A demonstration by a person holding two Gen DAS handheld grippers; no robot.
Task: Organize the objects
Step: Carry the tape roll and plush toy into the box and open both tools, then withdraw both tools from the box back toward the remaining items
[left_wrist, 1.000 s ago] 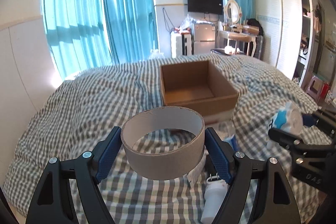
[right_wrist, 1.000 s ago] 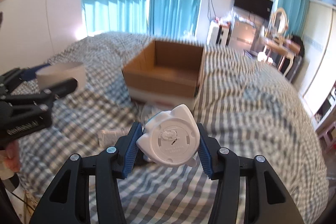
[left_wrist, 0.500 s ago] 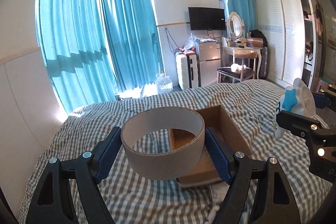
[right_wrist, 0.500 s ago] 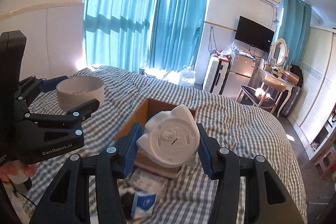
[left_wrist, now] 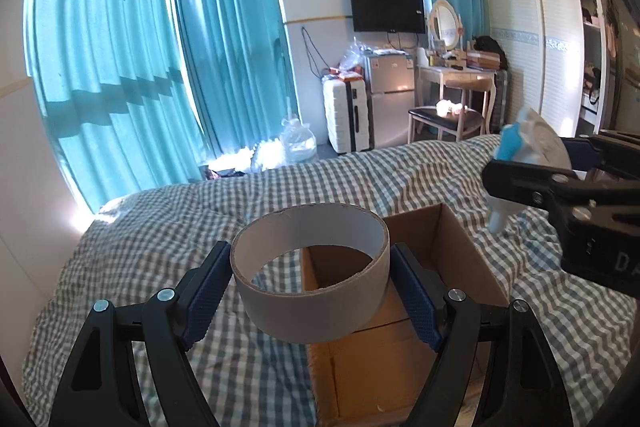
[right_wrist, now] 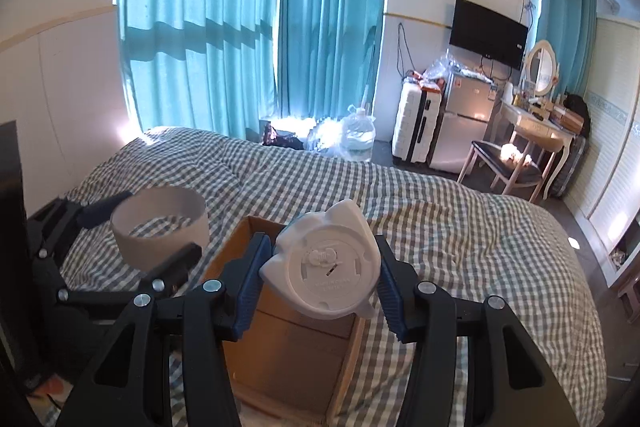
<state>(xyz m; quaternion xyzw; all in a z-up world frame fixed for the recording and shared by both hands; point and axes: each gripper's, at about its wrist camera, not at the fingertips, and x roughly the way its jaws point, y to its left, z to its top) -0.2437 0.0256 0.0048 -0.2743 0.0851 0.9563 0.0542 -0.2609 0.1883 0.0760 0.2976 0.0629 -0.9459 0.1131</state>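
Now | left tool (left_wrist: 310, 291) clamped on cardboard ring (left_wrist: 311, 269) — held above the box's left edge | right tool (right_wrist: 318, 281) gripping white figurine (right_wrist: 324, 267) over open cardboard box (right_wrist: 288, 355) on bed (right_wrist: 460, 219) — likely both poised for dropping in

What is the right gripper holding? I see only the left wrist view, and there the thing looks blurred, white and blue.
Observer: The right gripper is shut on a white cat-shaped toy; its round underside, with a small slot, faces the camera.
Operator: Is it above the cardboard box?
Observer: In the right wrist view it overlaps the far part of the cardboard box opening; the bare box floor shows below it.
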